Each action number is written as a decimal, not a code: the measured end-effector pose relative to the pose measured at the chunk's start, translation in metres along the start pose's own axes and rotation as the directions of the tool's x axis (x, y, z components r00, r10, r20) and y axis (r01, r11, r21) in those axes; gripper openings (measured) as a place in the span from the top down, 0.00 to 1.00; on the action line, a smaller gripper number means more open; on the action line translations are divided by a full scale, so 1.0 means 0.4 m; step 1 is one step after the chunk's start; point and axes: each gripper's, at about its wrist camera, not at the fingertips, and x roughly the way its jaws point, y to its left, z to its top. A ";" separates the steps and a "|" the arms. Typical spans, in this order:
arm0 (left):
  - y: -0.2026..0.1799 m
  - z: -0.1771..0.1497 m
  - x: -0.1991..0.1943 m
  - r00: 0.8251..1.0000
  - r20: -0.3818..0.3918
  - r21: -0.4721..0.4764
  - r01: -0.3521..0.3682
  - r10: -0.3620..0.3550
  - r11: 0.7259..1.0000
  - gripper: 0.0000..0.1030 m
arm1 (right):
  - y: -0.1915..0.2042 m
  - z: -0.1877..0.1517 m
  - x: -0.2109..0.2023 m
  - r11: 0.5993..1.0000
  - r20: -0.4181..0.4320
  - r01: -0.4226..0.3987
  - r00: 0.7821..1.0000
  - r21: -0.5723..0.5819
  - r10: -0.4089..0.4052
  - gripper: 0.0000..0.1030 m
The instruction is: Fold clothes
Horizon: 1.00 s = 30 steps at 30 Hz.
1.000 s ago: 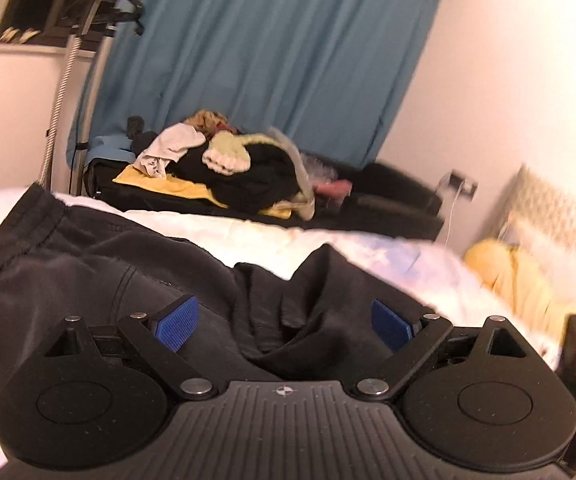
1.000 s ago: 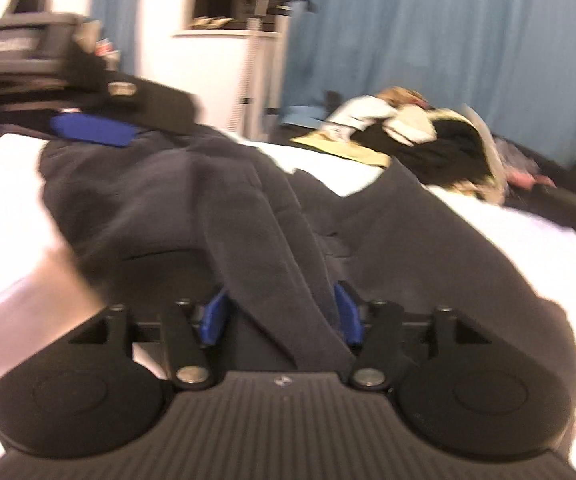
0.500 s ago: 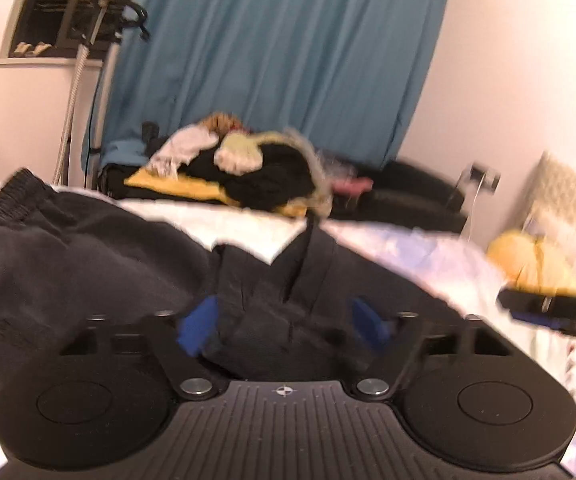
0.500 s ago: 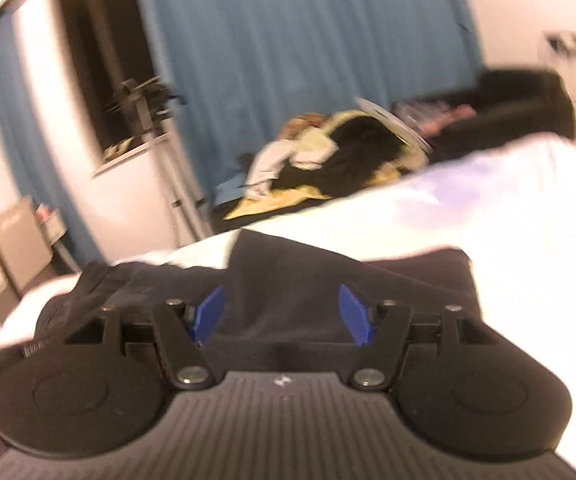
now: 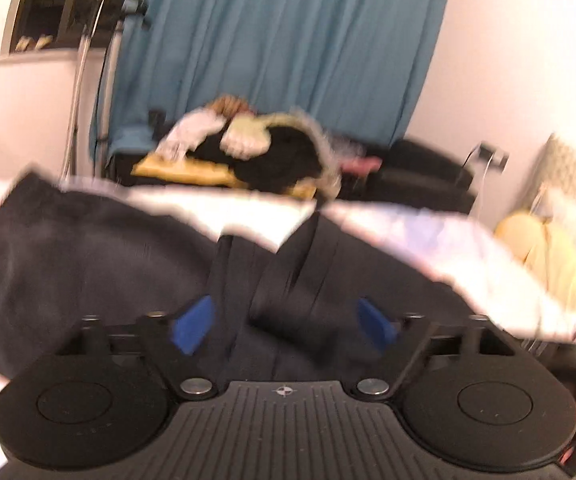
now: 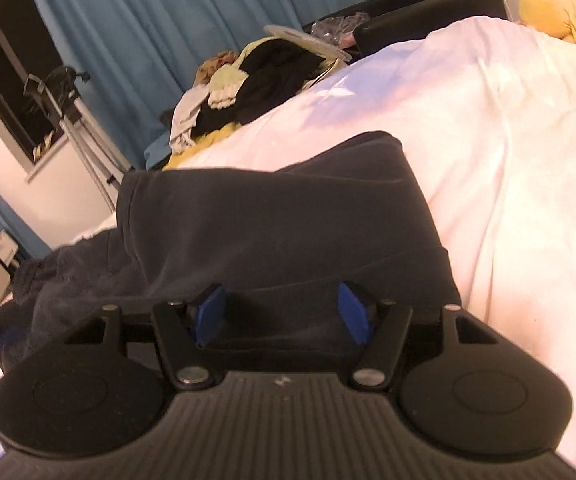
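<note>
A dark grey pair of trousers point(image 5: 88, 248) lies on the white bed point(image 5: 428, 232). In the left wrist view my left gripper point(image 5: 284, 322) is open, with a bunched fold of the dark cloth between its blue pads point(image 5: 192, 324); the frame is blurred. In the right wrist view my right gripper point(image 6: 282, 314) is open just above the folded-over trousers point(image 6: 272, 224), which lie flat on the white bedsheet point(image 6: 508, 160). The blue pads point(image 6: 352, 312) stand apart with cloth under them.
A pile of mixed clothes point(image 5: 248, 152) lies on a dark sofa point(image 5: 420, 176) beyond the bed, before a blue curtain point(image 5: 288, 40). A yellow pillow point(image 5: 548, 256) is at the right. A tripod stand point(image 6: 72, 112) stands by the window at the left.
The right gripper swung right and let go of the cloth, which now lies folded flat. The left gripper moved in over the bunched cloth, with its pads somewhat closer together.
</note>
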 end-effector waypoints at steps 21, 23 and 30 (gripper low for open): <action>-0.033 0.164 0.505 0.911 -0.400 -0.154 0.036 -0.096 0.987 0.94 | -0.096 0.041 -0.016 0.986 0.187 -0.010 0.982 0.169 -0.022 0.37; -0.027 0.216 0.442 0.933 -0.349 -0.160 0.034 -0.088 0.987 0.94 | -0.104 0.045 -0.025 0.985 0.198 -0.008 0.980 0.170 -0.026 0.37; -0.001 0.226 0.383 0.929 -0.367 -0.113 0.011 -0.052 0.994 0.93 | -0.131 0.062 -0.022 0.976 0.200 0.013 0.978 0.216 -0.057 0.37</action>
